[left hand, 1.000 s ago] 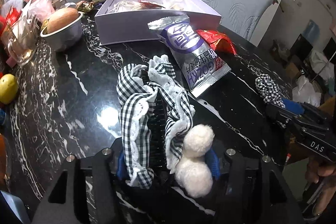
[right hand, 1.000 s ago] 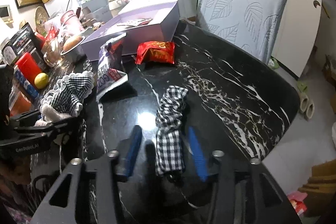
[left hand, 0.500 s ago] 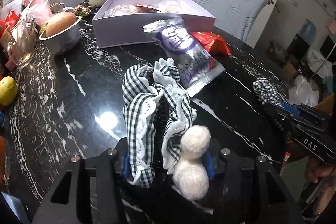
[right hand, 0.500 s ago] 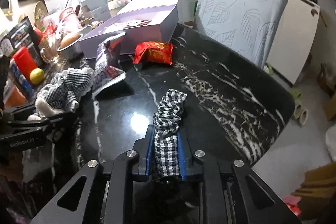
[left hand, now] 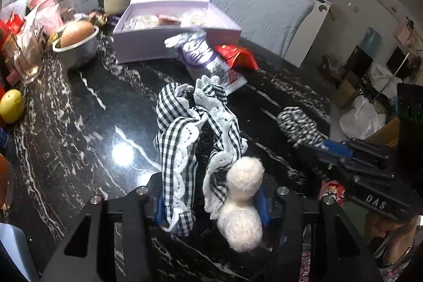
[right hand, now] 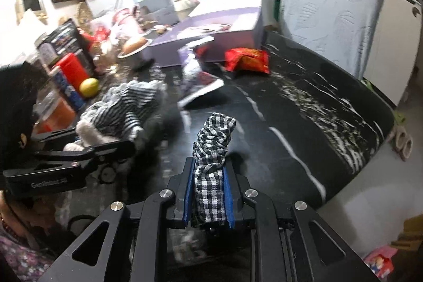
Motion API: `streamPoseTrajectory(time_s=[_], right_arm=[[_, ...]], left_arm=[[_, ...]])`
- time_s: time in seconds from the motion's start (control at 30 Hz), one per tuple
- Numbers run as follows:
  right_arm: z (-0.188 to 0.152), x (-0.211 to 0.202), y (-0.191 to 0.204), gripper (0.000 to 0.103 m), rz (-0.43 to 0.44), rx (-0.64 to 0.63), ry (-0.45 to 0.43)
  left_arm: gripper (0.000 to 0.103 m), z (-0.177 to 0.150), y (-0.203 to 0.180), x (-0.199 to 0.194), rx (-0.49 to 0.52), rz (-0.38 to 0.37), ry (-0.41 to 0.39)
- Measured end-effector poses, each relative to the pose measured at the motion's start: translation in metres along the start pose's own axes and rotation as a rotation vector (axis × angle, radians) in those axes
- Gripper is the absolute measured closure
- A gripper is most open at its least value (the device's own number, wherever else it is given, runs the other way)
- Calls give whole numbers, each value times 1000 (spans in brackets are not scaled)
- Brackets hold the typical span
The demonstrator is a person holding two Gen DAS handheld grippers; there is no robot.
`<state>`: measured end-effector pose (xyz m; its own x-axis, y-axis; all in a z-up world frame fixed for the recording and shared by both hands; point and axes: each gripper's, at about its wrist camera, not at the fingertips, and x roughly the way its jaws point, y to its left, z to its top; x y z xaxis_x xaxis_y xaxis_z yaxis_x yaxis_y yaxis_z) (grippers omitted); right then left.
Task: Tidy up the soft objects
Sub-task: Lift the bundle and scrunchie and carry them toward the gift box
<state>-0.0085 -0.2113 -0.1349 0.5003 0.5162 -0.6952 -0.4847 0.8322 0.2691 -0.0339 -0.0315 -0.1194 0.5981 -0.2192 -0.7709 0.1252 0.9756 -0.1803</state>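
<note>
My left gripper [left hand: 211, 202] is shut on a black-and-white checked hair band [left hand: 182, 139] with white lace trim and two white pom-poms [left hand: 244, 180], held above the black marble table [left hand: 79, 110]. My right gripper [right hand: 208, 194] is shut on a smaller checked scrunchie [right hand: 212, 149] and holds it lifted off the table. The scrunchie [left hand: 298, 126] and right gripper show at the right of the left wrist view. The hair band [right hand: 124, 110] shows at the left of the right wrist view. An open lavender box [left hand: 174, 33] stands at the far side.
A purple snack bag [left hand: 206, 60] and a red snack packet [left hand: 235, 56] lie before the box. A metal bowl [left hand: 78, 44] with a bun, jars, a glass cup [left hand: 26, 54] and a lemon [left hand: 10, 106] crowd the left edge. A padded chair [left hand: 264, 17] stands behind the table.
My right gripper closed on the scrunchie and lifted it off the table. My left gripper rose slightly and moved toward the box, still holding the hair band.
</note>
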Motion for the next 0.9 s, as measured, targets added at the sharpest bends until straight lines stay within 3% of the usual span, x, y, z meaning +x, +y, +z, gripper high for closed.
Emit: streamPoseTrajectory(time_s=[0.33,0.9], right_arm=[[17,-29,31,83,62,-78,-84],[107,-64,49,83,87,-191,-280]], left_arm=[[52,20,-13,-39,49,-18,-116],[53,98,-21,-75,82,-1,-324]])
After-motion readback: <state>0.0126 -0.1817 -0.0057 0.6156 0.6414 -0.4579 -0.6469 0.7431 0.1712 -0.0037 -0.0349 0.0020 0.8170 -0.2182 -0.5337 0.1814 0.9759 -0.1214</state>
